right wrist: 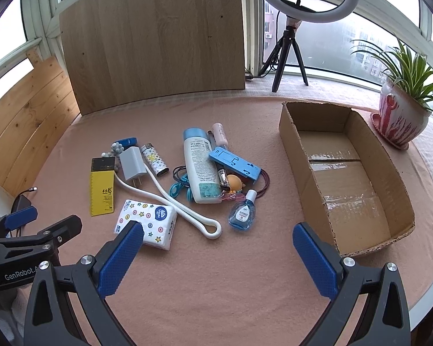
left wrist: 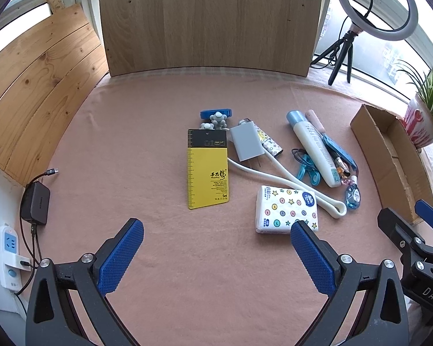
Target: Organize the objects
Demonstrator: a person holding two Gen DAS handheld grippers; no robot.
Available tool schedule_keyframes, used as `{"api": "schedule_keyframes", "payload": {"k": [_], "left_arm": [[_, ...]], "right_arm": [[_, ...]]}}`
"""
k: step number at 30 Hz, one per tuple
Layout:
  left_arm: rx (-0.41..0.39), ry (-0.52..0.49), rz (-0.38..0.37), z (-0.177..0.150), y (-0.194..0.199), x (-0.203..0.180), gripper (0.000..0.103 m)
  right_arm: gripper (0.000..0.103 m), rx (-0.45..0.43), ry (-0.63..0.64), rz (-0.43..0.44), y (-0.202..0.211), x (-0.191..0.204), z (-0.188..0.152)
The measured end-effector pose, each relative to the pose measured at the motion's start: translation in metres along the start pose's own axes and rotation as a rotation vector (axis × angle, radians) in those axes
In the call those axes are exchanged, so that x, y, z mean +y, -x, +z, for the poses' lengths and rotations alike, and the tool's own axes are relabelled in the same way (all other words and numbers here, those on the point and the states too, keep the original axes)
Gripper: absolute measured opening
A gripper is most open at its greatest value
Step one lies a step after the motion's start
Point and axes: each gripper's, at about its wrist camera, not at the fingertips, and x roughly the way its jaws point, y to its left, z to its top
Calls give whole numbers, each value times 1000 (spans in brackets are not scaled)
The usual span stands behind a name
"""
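- We hold both tools above the pink cloth (right wrist: 216,274), and neither touches anything.
- Our left gripper (left wrist: 216,230) has its blue pads spread wide with nothing between them; it hangs on the near side of the tissue pack (left wrist: 285,209), one pad overlapping the pack's near corner in the left wrist view.
- Our right gripper (right wrist: 216,235) is likewise spread wide and empty, hanging near the front of the tissue pack (right wrist: 145,223).
- We take the tissue pack as our landmark. The cardboard box (right wrist: 300,155) lies open well to its right, with only tape strips showing on its floor.
- A white looped strap (right wrist: 187,210) lies just beside the pack on its right, running away toward a grey charger (right wrist: 131,163).
- A yellow and black ruler card (right wrist: 102,186) lies flat to the pack's left.
- Beyond the pack stands a heap: a white bottle with a blue cap (right wrist: 200,167), a blue plastic holder (right wrist: 235,165) leaning on it, a patterned lighter (right wrist: 154,160), and teal clips (right wrist: 179,187).
- A small blue liquid bottle (right wrist: 242,213) lies to the right of the pack, past the strap's loop.
- A potted plant (right wrist: 401,115) stands far right of the pack, behind the box.
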Motion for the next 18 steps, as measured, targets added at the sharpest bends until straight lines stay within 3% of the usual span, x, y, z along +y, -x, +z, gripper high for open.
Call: {"api": "schedule_keyframes", "payload": {"k": [14, 18], "left_arm": [[11, -8, -11, -1, -10, -1, 103], [22, -14, -20, -1, -17, -2, 103]], "right_arm": [[102, 30, 3, 30, -10, 0, 1], [97, 46, 8, 48, -15, -1, 1]]}}
